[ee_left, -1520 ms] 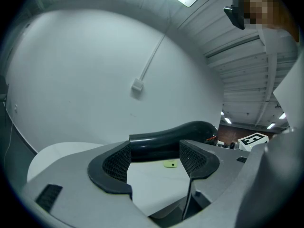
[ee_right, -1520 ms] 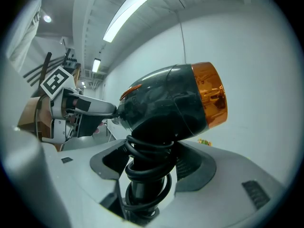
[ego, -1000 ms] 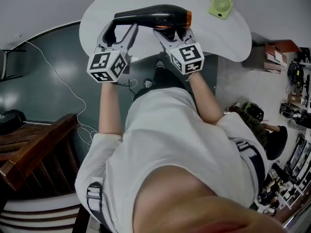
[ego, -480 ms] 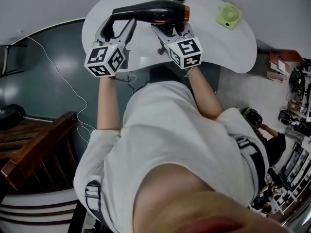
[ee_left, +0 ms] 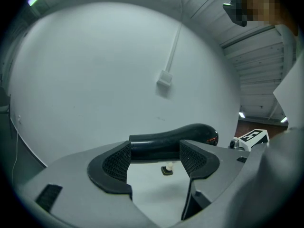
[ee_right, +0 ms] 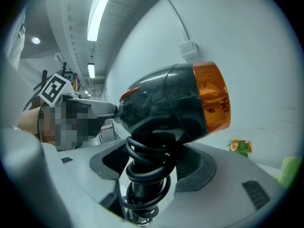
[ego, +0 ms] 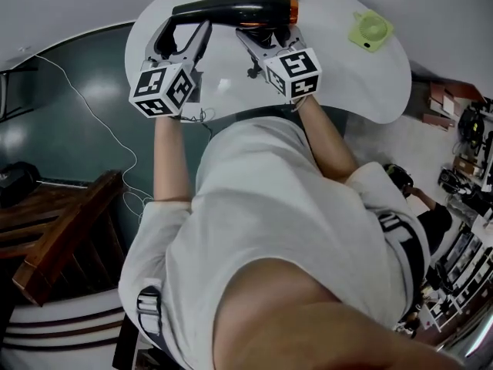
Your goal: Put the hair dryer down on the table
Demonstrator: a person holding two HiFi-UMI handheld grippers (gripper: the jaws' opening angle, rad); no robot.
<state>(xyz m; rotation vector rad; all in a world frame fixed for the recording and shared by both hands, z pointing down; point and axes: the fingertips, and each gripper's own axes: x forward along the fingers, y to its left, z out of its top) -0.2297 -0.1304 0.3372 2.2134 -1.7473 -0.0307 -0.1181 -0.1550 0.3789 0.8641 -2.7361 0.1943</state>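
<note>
The hair dryer (ego: 231,8) hangs over the white surface (ego: 339,68), carried level. The left tongs (ego: 185,31) clamp its slim black end, the right tongs (ego: 268,37) its cord-wrapped handle. Lowering looks in hand; next, ease it down flat, then let both go.

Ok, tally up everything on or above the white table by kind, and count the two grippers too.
Black hair dryer with an orange nozzle: 1
Light green square mini fan: 1
Small plant with yellow flowers: 1
Small white knob on a dark base: 1
Grippers, left gripper and right gripper: 2
Total: 6
</note>
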